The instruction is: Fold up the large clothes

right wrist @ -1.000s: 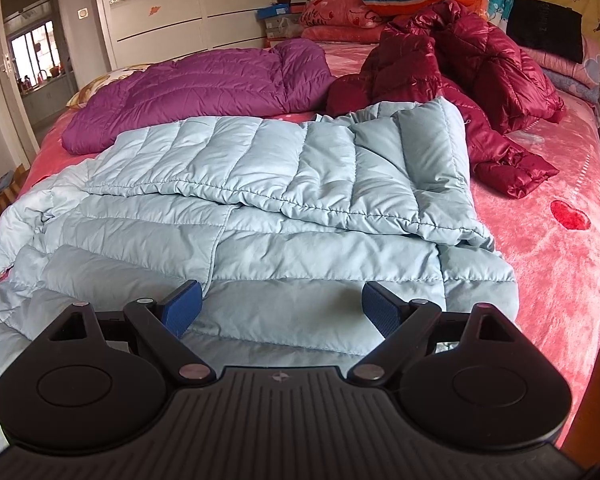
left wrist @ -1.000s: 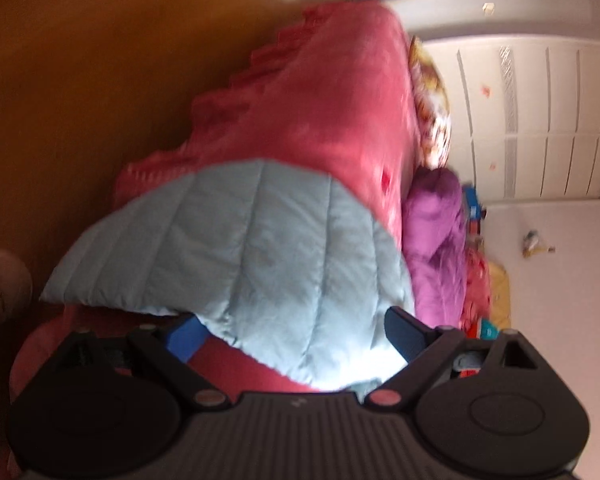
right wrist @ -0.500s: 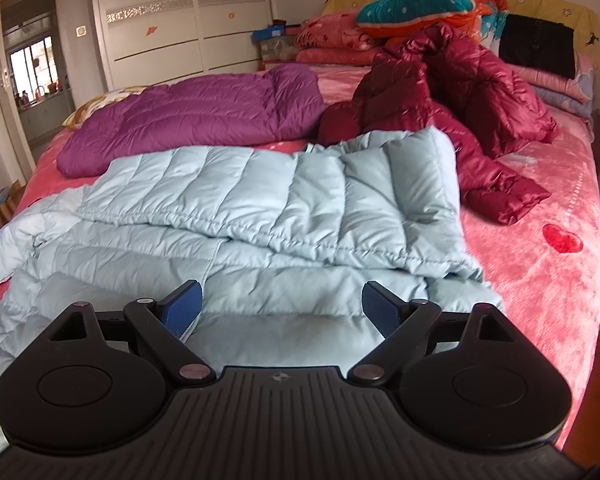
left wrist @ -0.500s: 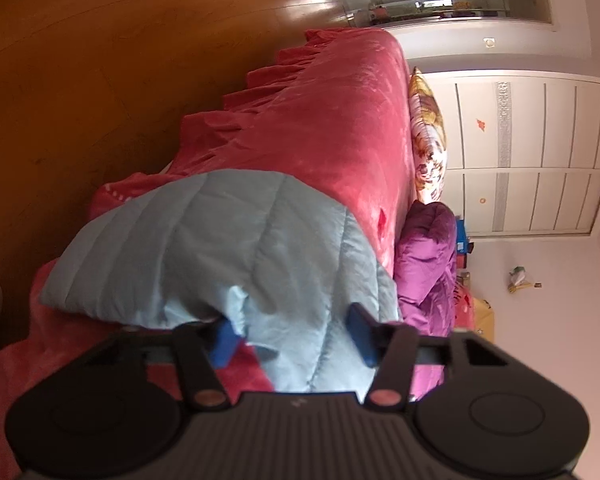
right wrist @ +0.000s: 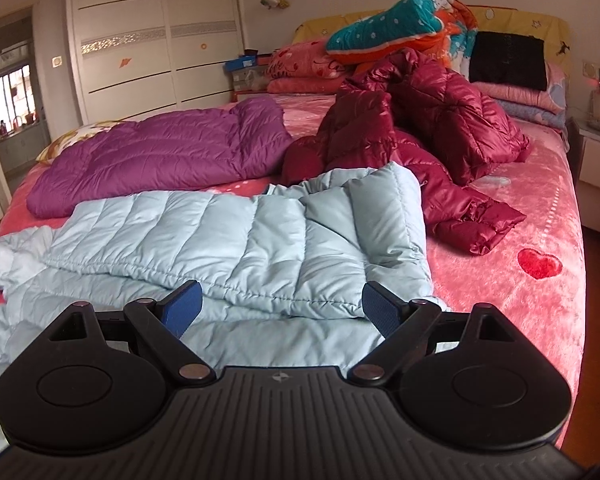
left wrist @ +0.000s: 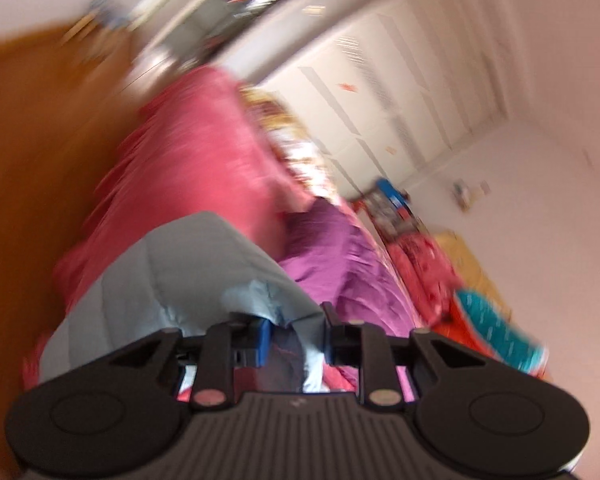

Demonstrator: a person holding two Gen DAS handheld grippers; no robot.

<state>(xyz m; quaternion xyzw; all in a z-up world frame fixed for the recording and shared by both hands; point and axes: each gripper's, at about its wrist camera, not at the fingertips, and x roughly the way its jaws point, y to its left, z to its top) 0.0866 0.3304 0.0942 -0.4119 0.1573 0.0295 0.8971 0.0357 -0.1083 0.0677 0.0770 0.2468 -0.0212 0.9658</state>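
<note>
**Left wrist view: jaws closing on jacket edge**

Left gripper (left wrist: 294,338) closing, a fold of the light-blue down jacket (left wrist: 188,264) between its pads. Right gripper (right wrist: 281,308) fingers wide apart, nothing held, above the jacket (right wrist: 236,240) on the pink bedspread (right wrist: 532,216). Purple jacket (right wrist: 160,160) at 11 o'clock, maroon jacket (right wrist: 428,128) at 1.

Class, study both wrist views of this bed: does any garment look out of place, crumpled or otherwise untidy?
Yes. The dark red jacket lies crumpled in a heap near the pillows, one sleeve trailing toward the heart print. The purple jacket lies flat beside it, and the light blue jacket is only partly folded.
</note>
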